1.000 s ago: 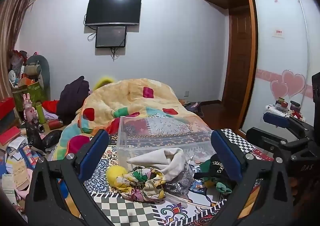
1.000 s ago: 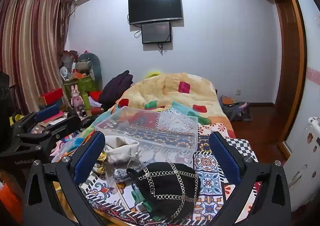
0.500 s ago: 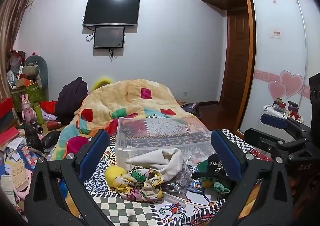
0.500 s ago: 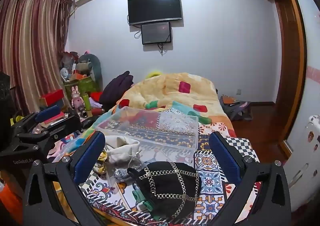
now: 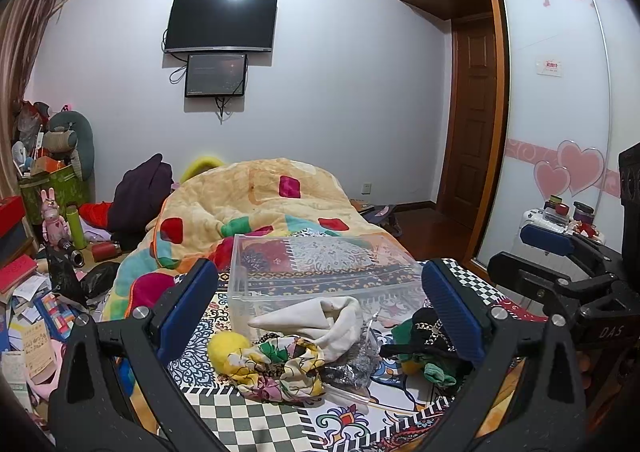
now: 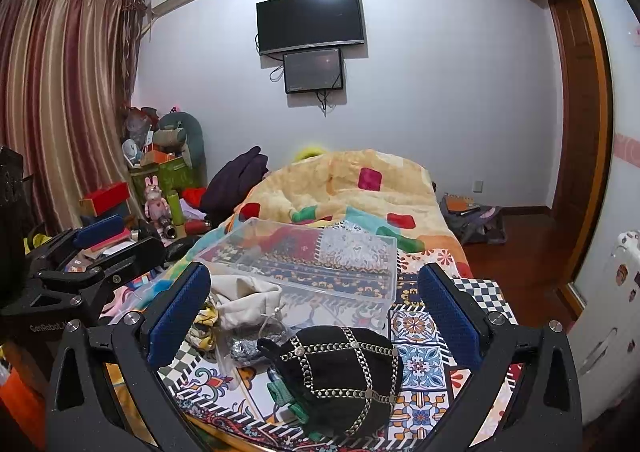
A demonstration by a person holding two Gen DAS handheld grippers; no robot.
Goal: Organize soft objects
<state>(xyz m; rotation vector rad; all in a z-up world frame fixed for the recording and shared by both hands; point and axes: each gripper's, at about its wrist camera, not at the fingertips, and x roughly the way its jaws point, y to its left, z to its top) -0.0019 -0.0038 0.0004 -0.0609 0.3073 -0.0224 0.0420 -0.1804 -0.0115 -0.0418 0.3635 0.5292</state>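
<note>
Left gripper [image 5: 320,306] and right gripper [image 6: 314,312] both gaping wide, empty — hovering over clothes beside clear bin [image 6: 320,256].

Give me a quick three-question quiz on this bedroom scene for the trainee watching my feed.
1. True or false: the clear plastic bin already holds the black chain-trimmed hat.
2. Multiple choice: the white cloth lies (A) inside the bin, (B) in front of the bin's near wall, (C) on the blanket.
3. Fill in: both the left tongs and the right tongs are ____ and hold nothing.

Key: 1 false, the hat sits on the patterned cover in front of the bin. 2 B. 3 open.
</note>
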